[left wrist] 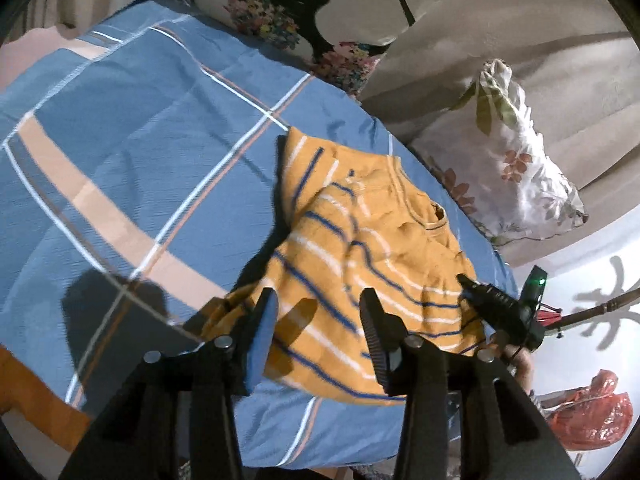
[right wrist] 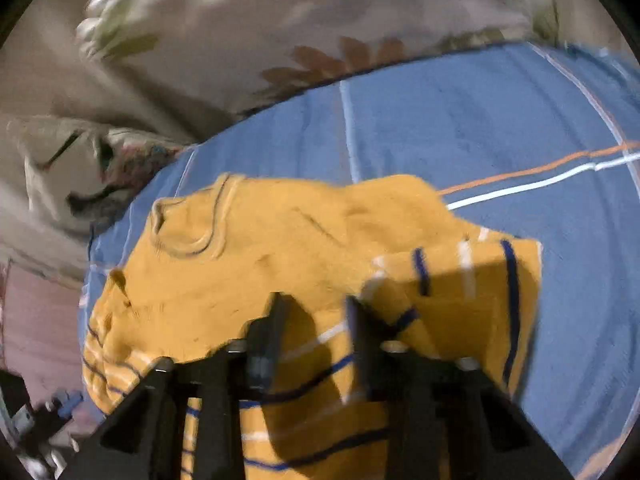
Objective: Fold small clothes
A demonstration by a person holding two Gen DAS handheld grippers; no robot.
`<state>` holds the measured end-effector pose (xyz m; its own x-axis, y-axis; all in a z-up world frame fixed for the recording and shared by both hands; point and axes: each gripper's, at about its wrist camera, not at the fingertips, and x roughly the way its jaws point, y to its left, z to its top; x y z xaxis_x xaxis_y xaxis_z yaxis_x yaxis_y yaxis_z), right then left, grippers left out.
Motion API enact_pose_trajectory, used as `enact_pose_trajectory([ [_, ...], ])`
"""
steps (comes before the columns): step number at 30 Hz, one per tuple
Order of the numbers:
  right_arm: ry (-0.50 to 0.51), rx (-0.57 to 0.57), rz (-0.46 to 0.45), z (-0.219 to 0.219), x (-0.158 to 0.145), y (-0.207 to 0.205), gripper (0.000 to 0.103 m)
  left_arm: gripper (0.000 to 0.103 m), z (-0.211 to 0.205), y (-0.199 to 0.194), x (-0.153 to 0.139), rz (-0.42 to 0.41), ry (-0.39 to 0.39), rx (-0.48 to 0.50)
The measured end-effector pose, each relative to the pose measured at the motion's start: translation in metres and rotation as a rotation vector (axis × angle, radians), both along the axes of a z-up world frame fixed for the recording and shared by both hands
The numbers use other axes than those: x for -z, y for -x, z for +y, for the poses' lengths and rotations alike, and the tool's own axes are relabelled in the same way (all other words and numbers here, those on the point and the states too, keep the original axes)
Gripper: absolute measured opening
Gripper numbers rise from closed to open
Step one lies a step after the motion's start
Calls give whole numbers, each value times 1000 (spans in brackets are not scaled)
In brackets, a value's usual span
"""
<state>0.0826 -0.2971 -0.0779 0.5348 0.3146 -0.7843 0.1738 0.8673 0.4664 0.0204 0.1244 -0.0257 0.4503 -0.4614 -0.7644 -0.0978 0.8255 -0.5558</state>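
Left wrist view: I see the mustard-yellow knit shirt with blue and white stripes (left wrist: 360,248) on the blue plaid bedsheet (left wrist: 140,140), collar toward one o'clock, hem at six. No readable labels. Left gripper (left wrist: 318,304) jaws apart, empty; right gripper (right wrist: 316,308) likewise spread.

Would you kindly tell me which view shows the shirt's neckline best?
The right wrist view: the neckline of the yellow striped shirt lies open and unobstructed there. In the left wrist view it appears farther off, as a foreshortened edge.
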Motion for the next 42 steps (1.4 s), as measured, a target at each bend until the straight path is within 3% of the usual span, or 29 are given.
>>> enact_pose_trajectory([
  [4,19,32,-42,6,-34,14,29,48,5,2,9,0,-11,12],
  [9,-82,-179,-103,74,-73,32,35,55,0,-13,39,26,12,67],
  [13,-138,-368,-38,156,-62,11,35,55,-6,-28,62,69,-5,131],
  [15,-148,-422,18,195,-45,-9,35,39,-9,-27,67,86,-20,186],
  [18,-142,-433,89,236,-21,-41,35,31,1,-22,73,107,32,205],
  [22,-47,-391,141,266,-3,-75,37,31,20,-18,81,130,166,176],
  [23,-32,-381,151,272,-2,-78,42,31,21,-18,82,129,178,178],
  [25,3,-411,151,286,-8,-76,70,31,22,-15,84,129,202,187],
  [27,106,-461,148,303,-11,-72,76,31,22,-13,86,129,222,197],
  [33,518,-557,112,355,1,-48,78,31,28,-6,85,122,267,201],
  [35,611,-557,105,364,7,-44,78,31,36,-4,84,118,281,194],
  [38,682,-540,98,373,12,-42,72,31,48,2,74,88,263,181],
  [40,721,-506,76,373,10,-40,33,31,59,8,64,58,252,160],
  [42,678,-484,61,354,3,-35,17,31,71,11,56,35,252,134],
])
